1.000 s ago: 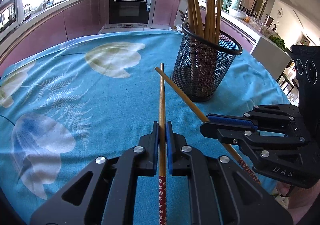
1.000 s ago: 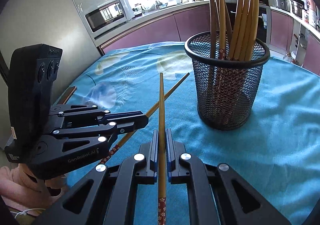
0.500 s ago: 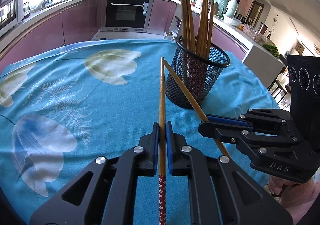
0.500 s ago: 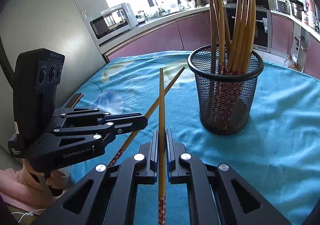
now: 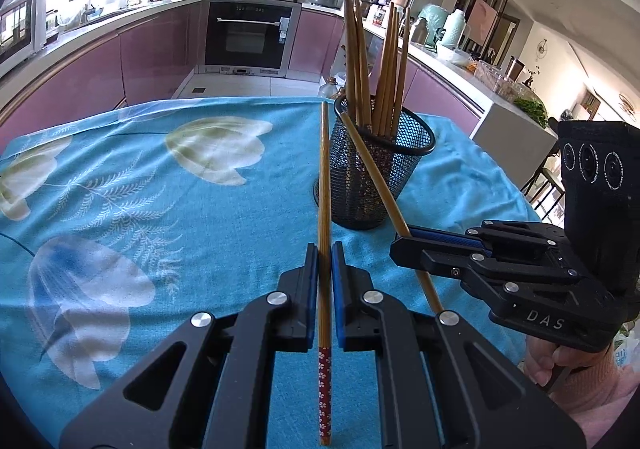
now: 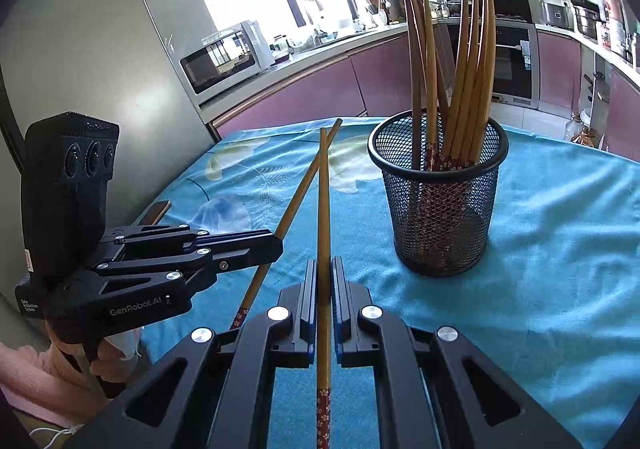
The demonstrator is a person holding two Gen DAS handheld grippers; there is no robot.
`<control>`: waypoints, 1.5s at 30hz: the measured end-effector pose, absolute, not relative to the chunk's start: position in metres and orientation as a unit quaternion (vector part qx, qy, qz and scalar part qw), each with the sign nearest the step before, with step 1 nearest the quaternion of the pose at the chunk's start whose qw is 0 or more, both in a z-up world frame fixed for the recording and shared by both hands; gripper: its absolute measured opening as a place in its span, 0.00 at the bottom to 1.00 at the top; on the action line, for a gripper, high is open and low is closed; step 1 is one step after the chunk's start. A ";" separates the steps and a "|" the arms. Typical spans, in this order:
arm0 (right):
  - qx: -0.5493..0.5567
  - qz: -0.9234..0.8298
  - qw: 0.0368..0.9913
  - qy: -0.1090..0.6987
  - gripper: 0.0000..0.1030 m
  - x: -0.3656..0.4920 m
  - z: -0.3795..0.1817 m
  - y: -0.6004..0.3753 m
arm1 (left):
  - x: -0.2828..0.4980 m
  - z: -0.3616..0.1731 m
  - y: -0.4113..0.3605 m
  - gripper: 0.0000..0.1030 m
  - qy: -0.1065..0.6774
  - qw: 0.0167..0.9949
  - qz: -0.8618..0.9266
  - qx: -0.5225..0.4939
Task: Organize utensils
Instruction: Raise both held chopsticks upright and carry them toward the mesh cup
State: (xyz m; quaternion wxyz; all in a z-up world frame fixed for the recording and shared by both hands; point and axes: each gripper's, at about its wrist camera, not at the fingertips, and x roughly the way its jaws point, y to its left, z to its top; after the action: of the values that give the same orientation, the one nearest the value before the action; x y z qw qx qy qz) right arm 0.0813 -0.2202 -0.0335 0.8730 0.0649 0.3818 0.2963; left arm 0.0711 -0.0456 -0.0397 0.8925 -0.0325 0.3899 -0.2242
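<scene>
Chopstick (image 5: 324, 209) clamped in left gripper (image 5: 325, 261); second chopstick (image 6: 323, 217) clamped in right gripper (image 6: 324, 277); mesh holder (image 6: 438, 209) near.

The mesh holder (image 6: 440, 209) mouth is crowded by upright chopsticks (image 6: 472, 81); open tablecloth (image 6: 560, 249) is found right of the holder.

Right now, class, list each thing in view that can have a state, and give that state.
Left hand-held gripper: shut on a bamboo chopstick.
Right hand-held gripper: shut on a second bamboo chopstick.
Black wire-mesh cup: upright on the table, holding chopsticks.
Blue floral tablecloth: spread out, slightly wrinkled.
</scene>
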 end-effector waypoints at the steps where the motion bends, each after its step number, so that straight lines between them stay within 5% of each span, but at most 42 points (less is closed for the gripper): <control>1: 0.066 0.296 0.873 0.381 0.06 0.081 -0.033 -0.220 | 0.070 -0.039 -0.045 0.07 0.389 0.893 -0.225 -0.033; 45: 0.088 0.295 0.879 0.364 0.06 0.079 -0.027 -0.234 | 0.059 -0.023 -0.052 0.07 0.372 0.896 -0.241 -0.035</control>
State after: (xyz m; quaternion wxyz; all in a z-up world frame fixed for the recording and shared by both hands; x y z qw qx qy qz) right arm 0.0791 -0.2339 -0.0267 0.8791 0.0875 0.3642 0.2949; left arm 0.0587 -0.0516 -0.0226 0.8959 -0.0349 0.3717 -0.2409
